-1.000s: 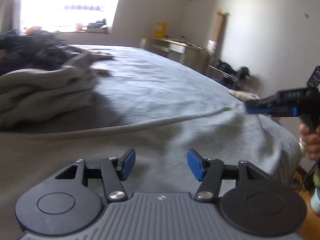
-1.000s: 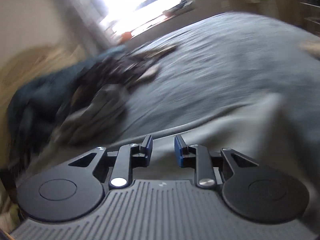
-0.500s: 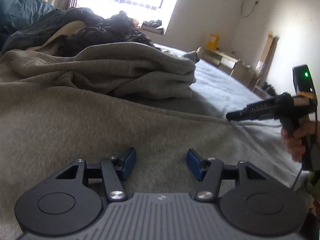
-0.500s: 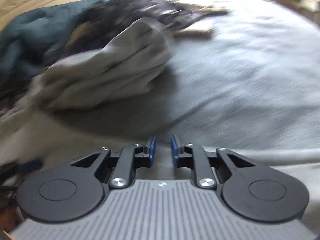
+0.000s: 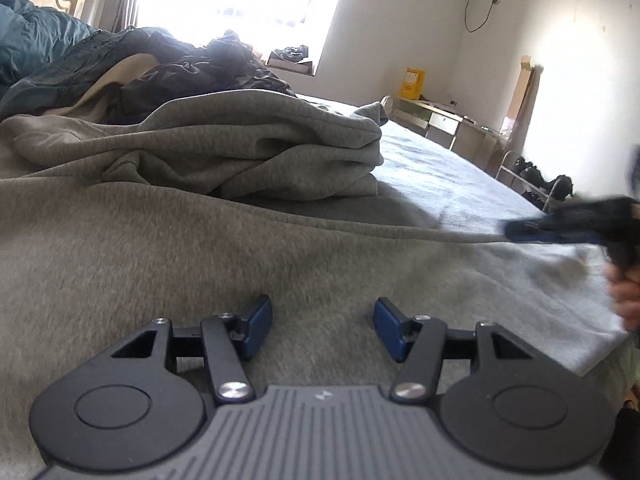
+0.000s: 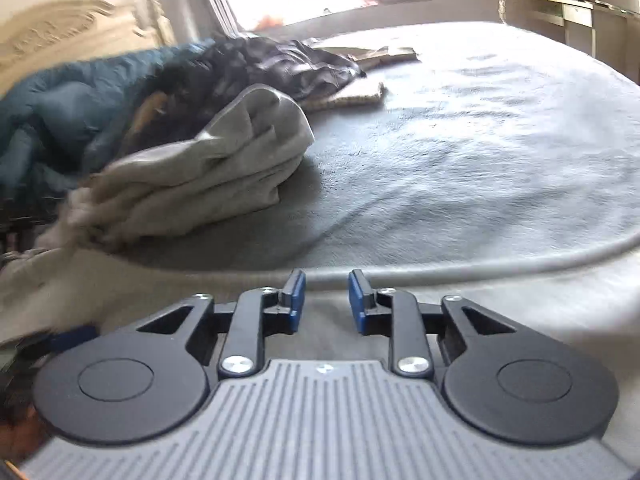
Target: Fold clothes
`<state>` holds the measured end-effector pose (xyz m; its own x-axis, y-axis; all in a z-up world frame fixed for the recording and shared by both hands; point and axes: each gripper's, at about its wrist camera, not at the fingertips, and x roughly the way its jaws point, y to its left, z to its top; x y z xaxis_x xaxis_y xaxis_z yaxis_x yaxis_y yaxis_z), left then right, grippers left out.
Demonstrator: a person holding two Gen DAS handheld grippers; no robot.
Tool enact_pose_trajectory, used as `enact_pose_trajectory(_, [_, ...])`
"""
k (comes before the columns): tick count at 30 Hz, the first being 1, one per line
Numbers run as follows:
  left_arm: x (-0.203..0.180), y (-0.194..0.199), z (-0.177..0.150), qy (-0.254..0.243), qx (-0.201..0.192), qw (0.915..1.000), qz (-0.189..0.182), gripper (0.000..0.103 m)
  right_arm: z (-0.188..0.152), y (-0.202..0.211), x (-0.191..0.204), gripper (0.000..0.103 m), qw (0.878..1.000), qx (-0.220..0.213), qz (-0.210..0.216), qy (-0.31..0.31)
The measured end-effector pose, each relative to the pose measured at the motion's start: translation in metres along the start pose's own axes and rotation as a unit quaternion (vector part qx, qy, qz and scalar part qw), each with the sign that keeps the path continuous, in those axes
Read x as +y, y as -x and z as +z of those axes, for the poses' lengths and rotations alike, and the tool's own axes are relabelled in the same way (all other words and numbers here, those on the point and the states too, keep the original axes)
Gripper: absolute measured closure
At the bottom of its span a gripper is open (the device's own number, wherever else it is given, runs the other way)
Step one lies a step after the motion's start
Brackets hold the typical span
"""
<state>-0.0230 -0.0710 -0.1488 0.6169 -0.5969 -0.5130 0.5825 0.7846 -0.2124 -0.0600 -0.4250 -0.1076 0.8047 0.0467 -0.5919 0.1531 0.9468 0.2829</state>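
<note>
Across the bed [image 6: 500, 140], both hand-held grippers have swung low over the spread grey sweatshirt [image 5: 160, 264]: left hand-held gripper [image 5: 323, 328] spread and empty, right hand-held gripper [image 6: 327, 300] opening with nothing pinched at the hem [image 6: 520, 268], so folding likely awaits a fresh grasp.

1. The left gripper [image 5: 322, 330] hung low over a spread grey garment [image 5: 168, 272], its blue pads well apart with nothing between them.
2. Beyond lay a bunched grey sweatshirt [image 5: 256, 152] on the grey bed cover [image 5: 440, 176], with dark clothes [image 5: 192, 72] heaped behind.
3. At the right edge, the blurred right gripper [image 5: 516, 234], held by a hand [image 5: 626, 296], sat at the garment's far hem.
4. A yellow box [image 5: 414, 82] stood on a desk [image 5: 440, 118] by the wall.
</note>
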Motion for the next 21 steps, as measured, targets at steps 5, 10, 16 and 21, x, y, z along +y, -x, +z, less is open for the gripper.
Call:
enact_pose_trajectory(5, [-0.020, -0.005, 0.003, -0.036, 0.011, 0.9986, 0.039, 0.042, -0.021, 0.028, -0.117, 0.102, 0.995, 0.005, -0.066, -0.076])
enact_pose_trajectory(10, [-0.039, -0.002, 0.013, -0.063, 0.029, 0.9948, 0.074, 0.042, -0.005, 0.069, -0.248, 0.103, 0.965, -0.064, -0.127, -0.219])
enact_pose_trajectory(16, [-0.067, 0.006, 0.025, -0.093, 0.012, 0.9926, 0.078, 0.042, -0.033, 0.149, -0.315, 0.088, 0.927, -0.121, -0.192, -0.298])
enact_pose_trajectory(21, [-0.112, -0.006, 0.033, -0.123, 0.015, 0.9919, 0.029, 0.041, -0.108, 0.199, -0.280, 0.060, 0.915, -0.148, -0.053, -0.372])
